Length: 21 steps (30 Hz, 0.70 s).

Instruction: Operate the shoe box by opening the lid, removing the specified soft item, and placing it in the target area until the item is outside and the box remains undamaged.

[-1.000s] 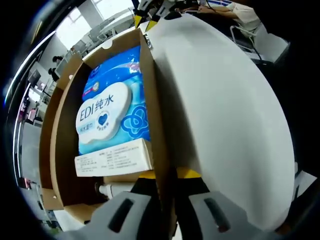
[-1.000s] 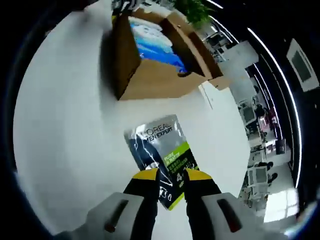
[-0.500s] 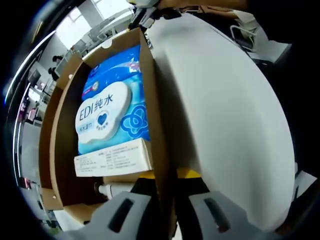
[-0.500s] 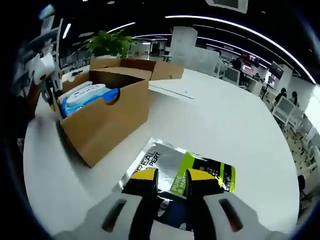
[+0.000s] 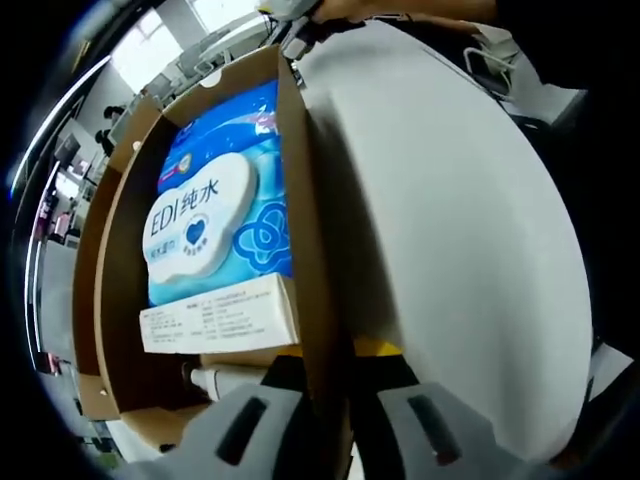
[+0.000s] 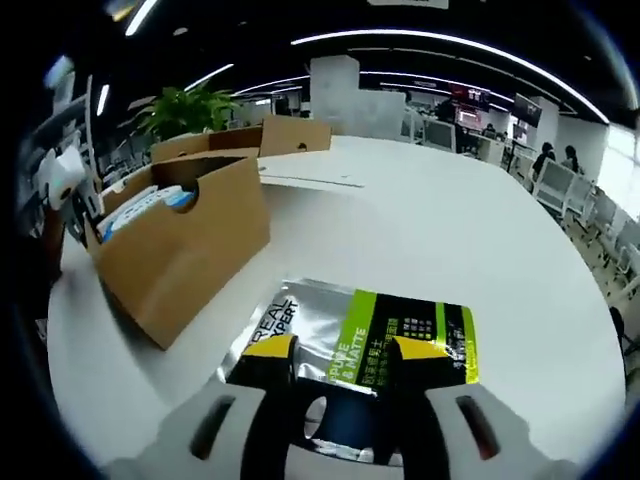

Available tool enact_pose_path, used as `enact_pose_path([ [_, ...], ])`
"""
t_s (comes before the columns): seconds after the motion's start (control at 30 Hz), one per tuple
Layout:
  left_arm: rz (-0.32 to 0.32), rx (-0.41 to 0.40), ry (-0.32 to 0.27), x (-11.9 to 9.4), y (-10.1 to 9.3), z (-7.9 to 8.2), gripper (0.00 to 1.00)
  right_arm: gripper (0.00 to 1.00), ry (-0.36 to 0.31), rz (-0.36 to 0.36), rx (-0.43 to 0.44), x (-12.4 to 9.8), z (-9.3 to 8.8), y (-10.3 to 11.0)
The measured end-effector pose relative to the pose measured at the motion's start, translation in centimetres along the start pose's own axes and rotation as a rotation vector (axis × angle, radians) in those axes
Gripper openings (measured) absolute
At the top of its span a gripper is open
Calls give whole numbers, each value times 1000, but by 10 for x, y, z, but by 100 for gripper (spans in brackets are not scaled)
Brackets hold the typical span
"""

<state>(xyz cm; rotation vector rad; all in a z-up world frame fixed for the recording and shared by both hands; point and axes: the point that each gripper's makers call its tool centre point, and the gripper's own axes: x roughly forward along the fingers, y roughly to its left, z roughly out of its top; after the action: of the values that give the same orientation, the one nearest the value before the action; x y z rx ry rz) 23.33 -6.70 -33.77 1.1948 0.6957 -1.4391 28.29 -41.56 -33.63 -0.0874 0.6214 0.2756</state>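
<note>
1. A large open-plan office lay behind the scene in the right gripper view, with ceiling strip lights, desks with monitors and a green potted plant (image 6: 188,106) beyond the box.
2. The work surface was a broad white table (image 6: 420,230), curved at its edge.
3. The brown cardboard shoe box (image 6: 190,240) stood on the table with its lid (image 6: 290,132) swung back behind it, the inside exposed.
4. In the left gripper view the box interior held a blue and white wipes pack (image 5: 215,235) printed "EDI", lying flat, with a white label panel at its near end.
5. A small white tube-like object (image 5: 215,380) lay in the box just beyond the pack's near end; what it was could not be told.
6. The left gripper (image 5: 330,365) straddled the box's side wall (image 5: 305,200), one yellow-tipped jaw inside and one outside, closed onto the cardboard.
7. A silver, green and dark soft pouch (image 6: 360,345), printed with part of "L'OREAL", lay flat on the table outside the box, near its front corner but apart from it.
8. The right gripper (image 6: 340,350) hovered over the pouch's near end with its jaws spread apart, grasping nothing.
9. Whether its tips touched the pouch could not be told.
</note>
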Motion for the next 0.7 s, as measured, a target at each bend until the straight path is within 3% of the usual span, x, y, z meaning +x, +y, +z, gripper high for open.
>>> enact_pose_path([
  [0.1, 1, 1, 1, 0, 0, -1, 4, 39, -5, -6, 4, 1, 1, -1],
  [0.2, 1, 1, 1, 0, 1, -1, 4, 51, 6, -62, 55, 0, -2, -13],
  [0.37, 2, 0, 0, -1, 1, -1, 4, 62, 1, -57, 42, 0, -2, -15],
  [0.43, 2, 1, 0, -1, 1, -2, 4, 69, 63, -64, 14, -6, -3, -15],
  [0.53, 2, 0, 0, -1, 0, -2, 4, 69, 104, 18, -107, -11, -1, 0],
  [0.6, 2, 1, 0, -1, 0, -2, 4, 70, 147, 87, -153, -14, -3, 12],
  [0.7, 3, 1, 1, -1, -1, -1, 4, 72, 202, 122, -179, -15, -6, 13],
])
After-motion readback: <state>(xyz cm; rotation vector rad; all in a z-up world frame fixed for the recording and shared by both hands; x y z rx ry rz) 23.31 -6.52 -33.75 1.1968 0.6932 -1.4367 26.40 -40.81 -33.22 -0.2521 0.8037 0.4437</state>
